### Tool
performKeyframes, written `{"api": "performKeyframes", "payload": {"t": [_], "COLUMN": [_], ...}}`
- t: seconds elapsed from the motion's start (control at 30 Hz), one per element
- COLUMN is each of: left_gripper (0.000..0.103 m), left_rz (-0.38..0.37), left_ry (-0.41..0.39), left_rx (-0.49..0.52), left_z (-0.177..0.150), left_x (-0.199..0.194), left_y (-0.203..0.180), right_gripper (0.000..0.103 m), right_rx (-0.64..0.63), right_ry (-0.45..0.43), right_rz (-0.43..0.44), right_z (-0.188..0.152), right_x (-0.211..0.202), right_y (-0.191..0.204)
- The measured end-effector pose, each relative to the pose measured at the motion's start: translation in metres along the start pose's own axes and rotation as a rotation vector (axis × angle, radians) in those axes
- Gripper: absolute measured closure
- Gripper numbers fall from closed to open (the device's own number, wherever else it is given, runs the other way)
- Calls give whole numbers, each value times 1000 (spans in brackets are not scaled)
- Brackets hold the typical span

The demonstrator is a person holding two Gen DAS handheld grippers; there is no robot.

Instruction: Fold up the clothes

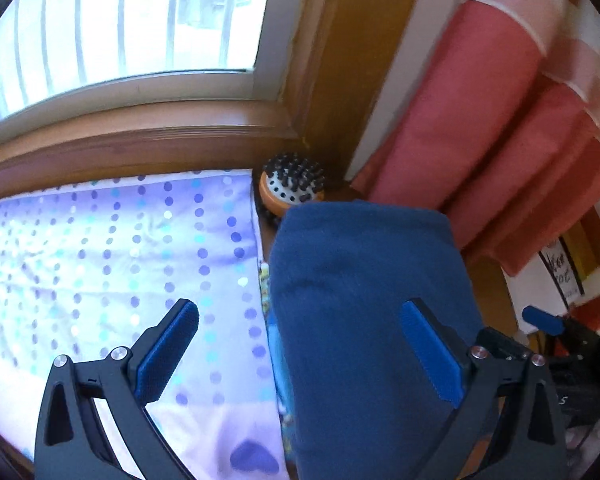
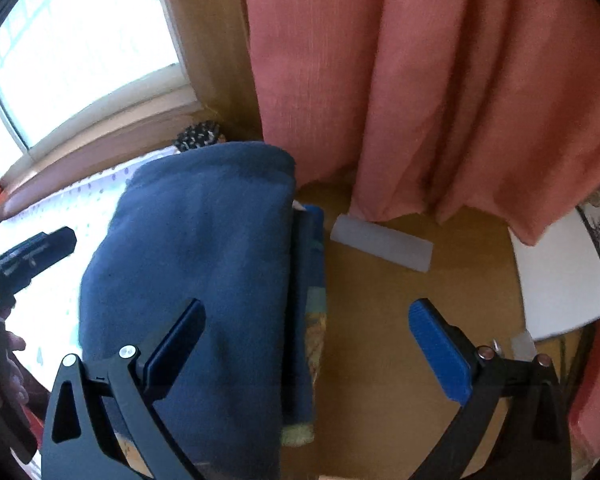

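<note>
The left gripper (image 1: 300, 344) is held wide open, nothing gripped, above the folded blue cloth (image 1: 364, 300). The right gripper (image 2: 306, 340) is opened wide too, the cloth's edge seen between its jaws.

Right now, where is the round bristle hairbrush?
The hairbrush sits in the corner below the wooden window sill, just beyond the far end of the folded blue garment. The pink curtain hangs to its right.
</note>
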State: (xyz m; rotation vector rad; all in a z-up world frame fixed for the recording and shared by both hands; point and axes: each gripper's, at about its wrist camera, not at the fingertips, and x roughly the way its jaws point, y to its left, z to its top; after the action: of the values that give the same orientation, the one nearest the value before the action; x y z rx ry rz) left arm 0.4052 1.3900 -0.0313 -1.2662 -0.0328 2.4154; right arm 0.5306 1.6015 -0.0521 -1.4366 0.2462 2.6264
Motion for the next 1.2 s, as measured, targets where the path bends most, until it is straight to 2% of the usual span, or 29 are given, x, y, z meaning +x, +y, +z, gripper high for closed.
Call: {"api": "performKeyframes", "payload": {"t": [0.2,0.4,0.5,0.57,0.7,0.9,1.2], "left_gripper": [0,0,0,0,0,0,0], "left_rz": [34,32,-25,-27,-19,36,69], "left_ry": [12,-78,-59,-63,-79,-110,-130], "left_rx": [165,195,188,170,138,99,89], "left_z": [-47,-93,-100,-103,-112,-117,-125], "left_x": [-44,-97,-112,-118,-129,-135,-140], "left_y": [-13,-11,-17,-19,-23,-28,-38], "right_gripper": [0,0,0,0,0,0,0], "right_rx": [76,109,120,122,123,84,64], "right_ry": [-24,-28,-33,-34,-42,-28,-10], "right_rz": [28,37,38,42,57,110,124], "right_z": [-45,-100,-120,-130,-139,-137,-142], "right_x": [-48,-96,-116,-125,-136,-131,-131], "right_y": [15,56,74,78,75,68,58]}}
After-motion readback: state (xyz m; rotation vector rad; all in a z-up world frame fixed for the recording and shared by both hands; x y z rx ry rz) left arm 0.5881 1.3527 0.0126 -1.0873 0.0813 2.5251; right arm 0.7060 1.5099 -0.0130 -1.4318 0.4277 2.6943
